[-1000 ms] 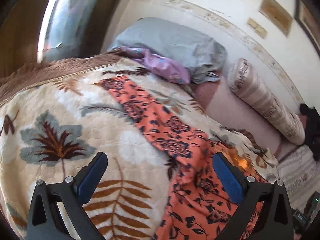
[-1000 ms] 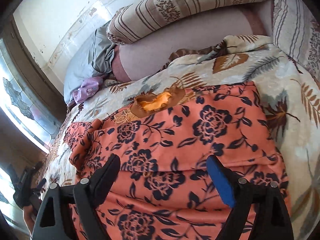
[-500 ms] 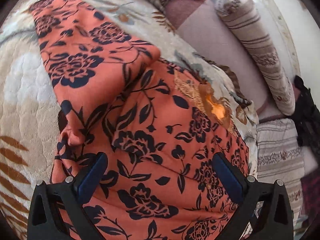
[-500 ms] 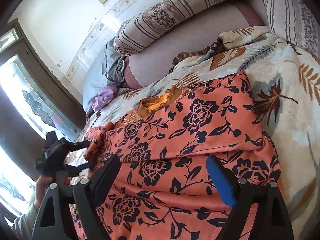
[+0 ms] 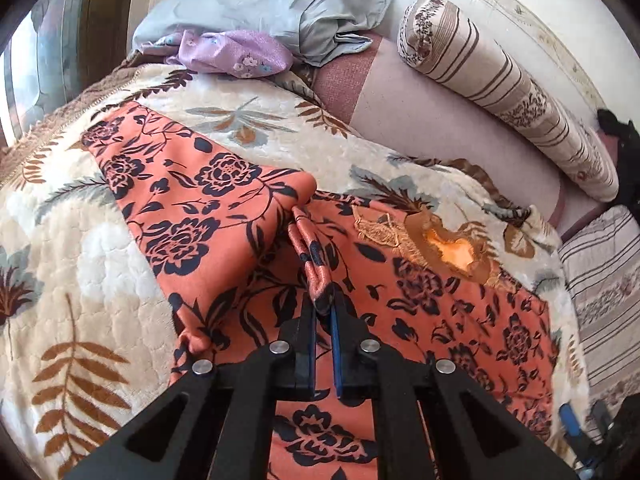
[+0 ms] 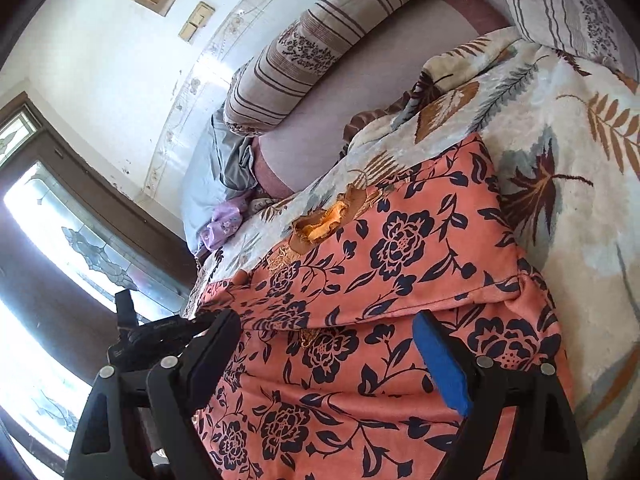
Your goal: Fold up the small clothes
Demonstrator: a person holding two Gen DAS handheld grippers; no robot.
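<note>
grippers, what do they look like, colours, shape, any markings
Both are matte black plastic. The left gripper and right gripper have wedge-shaped fingers with triangular cut-outs, round silver bolts at the joints, and blue pads on the inner faces. From the right wrist view, the left one carries faint pale lettering, too small to read.

The orange floral garment (image 5: 420,304) runs off the bottom edge of both frames; a black object (image 5: 620,148) at the right edge stays unidentifiable.

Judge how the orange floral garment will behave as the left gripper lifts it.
Probably floppy: the garment bunches into a narrow pleat where the left gripper pinches it. Likely light and thin, since it drapes flat over the blanket. Its slight sheen hints it may slip.
</note>
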